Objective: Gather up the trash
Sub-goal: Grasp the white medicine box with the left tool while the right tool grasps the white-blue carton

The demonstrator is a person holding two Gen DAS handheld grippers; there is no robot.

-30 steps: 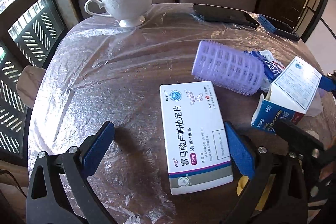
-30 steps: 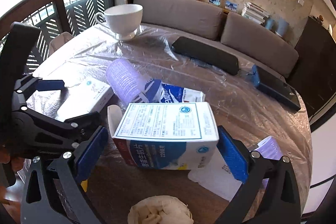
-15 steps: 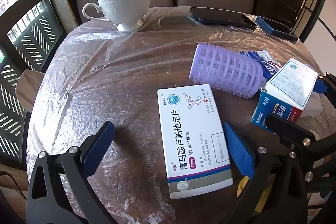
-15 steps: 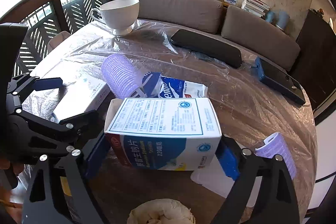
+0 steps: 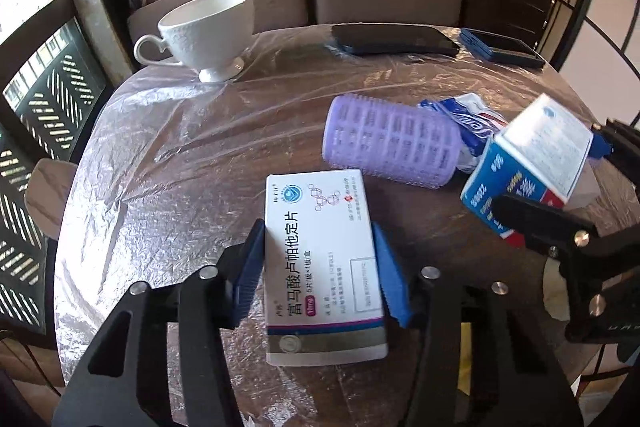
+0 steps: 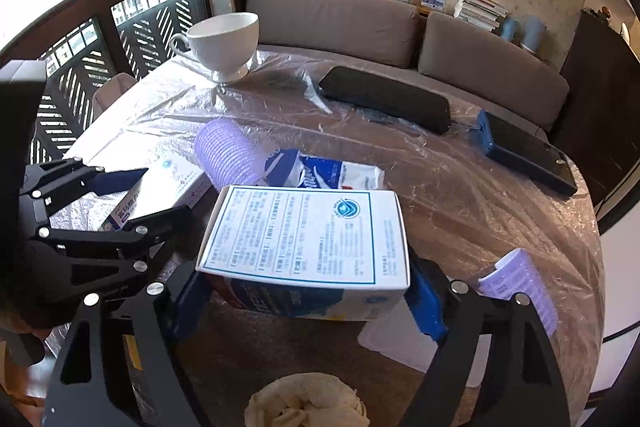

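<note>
Crinkly clear film covers the whole worktop (image 5: 160, 163), and both grippers are on boxes now. The left gripper (image 5: 320, 267) has just snapped closed and its blue pads clamp the long sides of the white box (image 5: 320, 259), which lies flat between them. The right gripper (image 6: 308, 291) has been closing too, and its pads press the ends of the blue box (image 6: 304, 239); that one looks tipped up off the film.

What could go wrong? The film is loose, so I'd guess a lift could drag a fold with it and stir the neighbours. The blue box has an open flap at its left end, and a squeeze there may simply crush the card and let it slip. The two grippers sit just beside each other, so a careless swing could knock them together.

Just ahead of both lies a purple roller (image 5: 388, 143) touching a crumpled wrapper (image 5: 468, 123). Further ahead stand a white cup (image 5: 208, 31), a black case (image 6: 384, 99) and a blue phone (image 6: 524, 151). Below the right gripper sits a wad of tissue (image 6: 304, 403); a second roller (image 6: 520, 291) lies off to its right.
</note>
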